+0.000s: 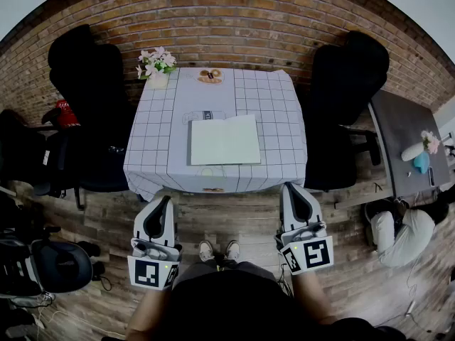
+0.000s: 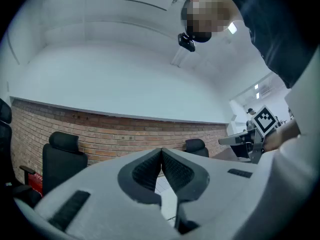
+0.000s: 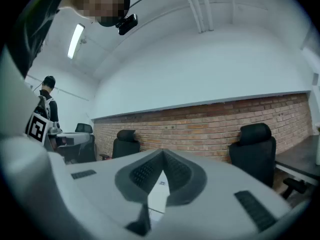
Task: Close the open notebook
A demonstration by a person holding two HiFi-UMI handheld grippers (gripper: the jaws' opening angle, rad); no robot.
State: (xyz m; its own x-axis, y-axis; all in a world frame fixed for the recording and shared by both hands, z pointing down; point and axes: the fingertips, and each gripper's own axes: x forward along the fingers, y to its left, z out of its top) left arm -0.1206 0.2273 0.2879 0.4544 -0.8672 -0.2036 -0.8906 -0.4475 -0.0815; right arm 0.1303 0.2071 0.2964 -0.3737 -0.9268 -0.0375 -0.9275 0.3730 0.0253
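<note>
Head view, open notebook [image 1: 225, 140] flat mid-table [image 1: 284, 119] toward the near edge, vase [image 1: 157, 80] holding flowers [image 1: 156, 61] at far-left corner, far-edge dish [image 1: 210, 77] contents unclear, left gripper view, left gripper [image 2: 161, 150] clenched empty, right gripper view, right gripper [image 3: 162, 153] clenched empty, tabletop mostly hidden.

White left tongs [image 1: 165, 199] and right tongs [image 1: 290, 187], black ribbed pads [image 2: 145, 171], marker cubes [image 1: 153, 273], dark top [image 1: 227, 300]
</note>
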